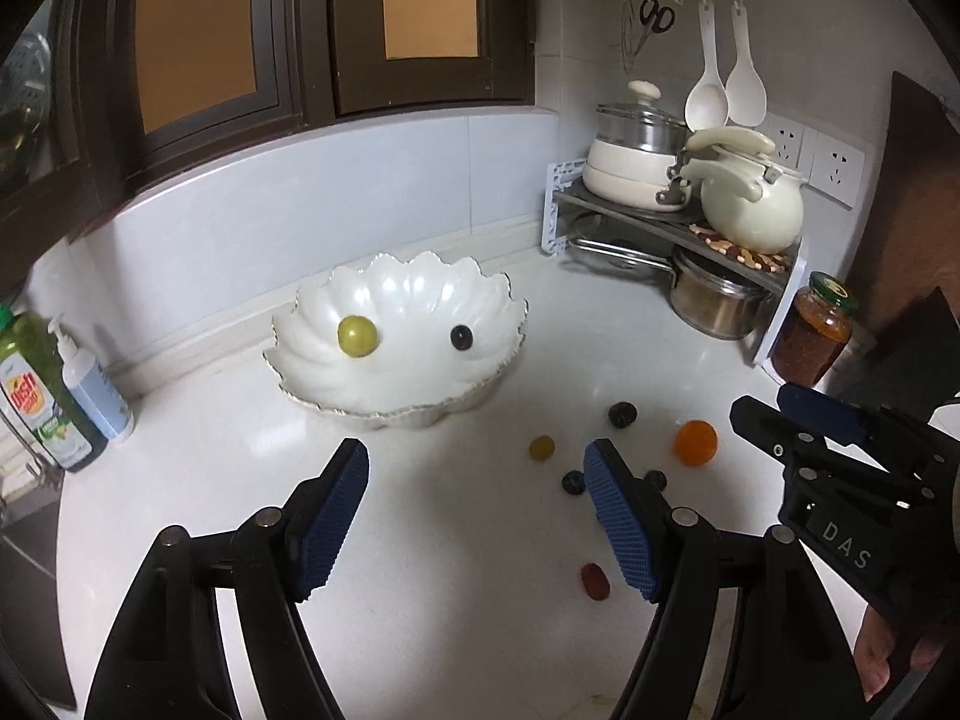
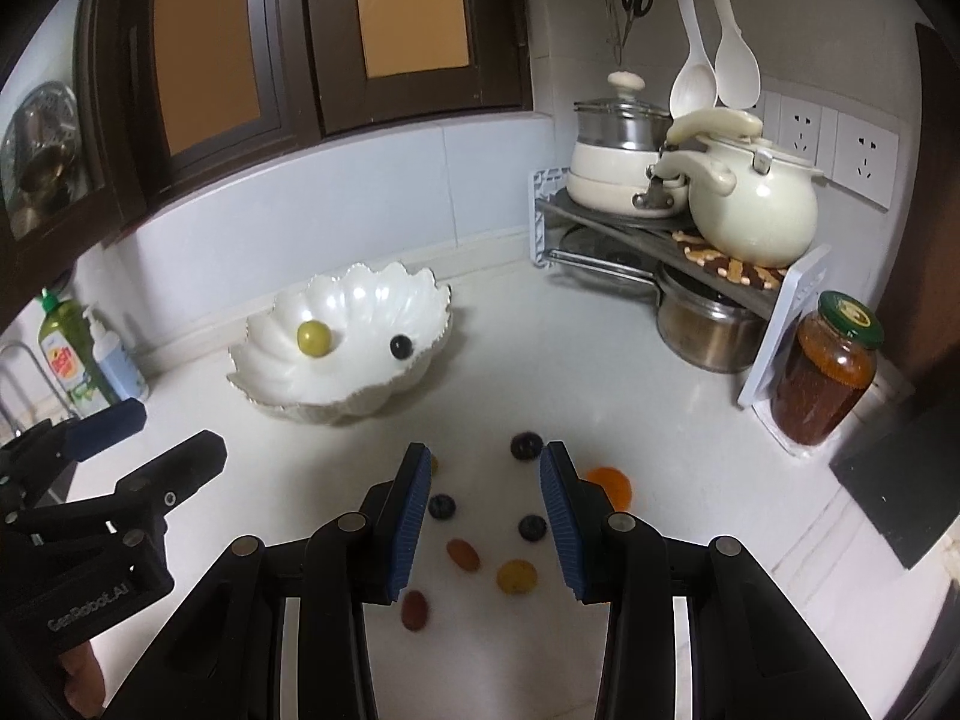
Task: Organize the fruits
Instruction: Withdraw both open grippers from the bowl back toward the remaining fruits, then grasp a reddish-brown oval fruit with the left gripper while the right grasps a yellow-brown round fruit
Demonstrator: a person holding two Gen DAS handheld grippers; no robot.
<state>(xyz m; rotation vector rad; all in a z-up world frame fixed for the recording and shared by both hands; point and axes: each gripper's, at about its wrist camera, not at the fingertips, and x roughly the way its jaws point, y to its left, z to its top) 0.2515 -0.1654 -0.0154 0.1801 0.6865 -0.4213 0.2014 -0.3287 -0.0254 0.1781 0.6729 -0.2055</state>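
Both grippers, left (image 1: pixel 477 480) and right (image 2: pixel 486 492), spread apart, empty, above desk (image 1: pixel 450 540). Bowl (image 1: pixel 312 354) holds green fruit (image 1: pixel 357 336) and dark berry (image 1: pixel 461 337).

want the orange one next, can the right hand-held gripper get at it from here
Probably yes. The right hand-held gripper is open, and the orange fruit lies on the counter just beyond its right finger, uncovered. A small shift right should line it up.

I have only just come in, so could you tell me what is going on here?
A person holds two grippers over a white counter, sorting small fruits into a shell-shaped bowl. A green fruit and a dark berry already lie in it. The left gripper and right gripper are open and empty; the other fruits remain loose on the counter.
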